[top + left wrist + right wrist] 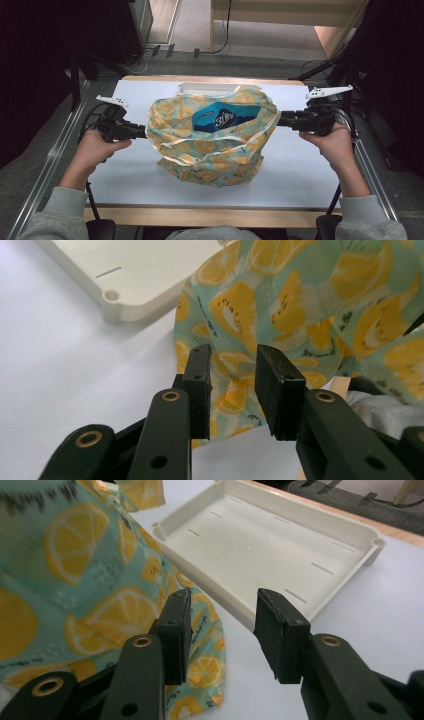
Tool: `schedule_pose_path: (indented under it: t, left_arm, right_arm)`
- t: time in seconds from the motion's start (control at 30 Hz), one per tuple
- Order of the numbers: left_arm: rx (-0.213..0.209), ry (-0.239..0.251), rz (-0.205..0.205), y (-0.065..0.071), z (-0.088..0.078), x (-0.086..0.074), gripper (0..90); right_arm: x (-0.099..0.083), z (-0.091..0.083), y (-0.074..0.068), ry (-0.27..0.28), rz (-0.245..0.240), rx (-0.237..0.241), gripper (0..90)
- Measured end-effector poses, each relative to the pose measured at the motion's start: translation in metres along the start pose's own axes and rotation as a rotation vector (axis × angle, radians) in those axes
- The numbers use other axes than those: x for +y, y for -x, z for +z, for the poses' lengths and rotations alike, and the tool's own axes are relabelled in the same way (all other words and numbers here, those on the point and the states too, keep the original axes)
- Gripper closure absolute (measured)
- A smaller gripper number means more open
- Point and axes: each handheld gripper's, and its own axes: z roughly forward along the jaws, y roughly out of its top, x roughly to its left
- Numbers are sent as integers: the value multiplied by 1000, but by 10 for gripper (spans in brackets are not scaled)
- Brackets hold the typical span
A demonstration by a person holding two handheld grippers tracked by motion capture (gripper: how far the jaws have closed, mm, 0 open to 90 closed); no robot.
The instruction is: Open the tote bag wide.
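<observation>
While spreading the lemon-print bag (212, 145) at centre frame around a blue packet (225, 119): left gripper (232, 390) apart, cloth between, seemingly unpinched; right gripper (222, 630) apart, cloth beside one jaw. Probably the mouth-opening step. Next: clamp both rims, lift evenly, avoid the white tray (210, 88) at upper centre.

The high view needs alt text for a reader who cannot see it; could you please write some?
A lemon-print fabric bag stands open mid-table, a blue packet inside. The left gripper and right gripper meet its two sides. A white tray lies behind it.
</observation>
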Motion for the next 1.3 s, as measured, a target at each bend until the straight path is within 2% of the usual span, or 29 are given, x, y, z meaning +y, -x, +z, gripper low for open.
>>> schedule_pose_path:
  t: [0.07,0.37,0.4,0.6,0.7,0.77,0.93,1.17,1.3]
  left_arm:
    - [-8,5,14,1,-4,6,689]
    - [19,39,58,14,-30,32,695]
    - [20,48,64,15,-33,35,692]
    - [47,74,96,26,-51,53,661]
    - [47,91,100,32,-58,59,633]
    - [53,88,119,36,-60,63,625]
    - [44,80,151,49,-56,72,582]
    - [15,62,179,61,-41,83,523]
    - [39,42,187,61,-32,83,475]
  right_arm:
    - [8,-2,-2,-5,-7,4,609]
    - [39,-16,-13,-10,-30,22,669]
    - [48,-22,-17,5,-37,21,665]
    - [68,-38,-24,28,-56,17,681]
    - [80,-47,-31,50,-69,24,671]
    - [87,-52,-37,62,-78,32,664]
    - [102,-55,-56,60,-126,26,654]
    - [110,-45,-78,19,-162,51,606]
    - [109,-39,-86,-7,-180,53,544]
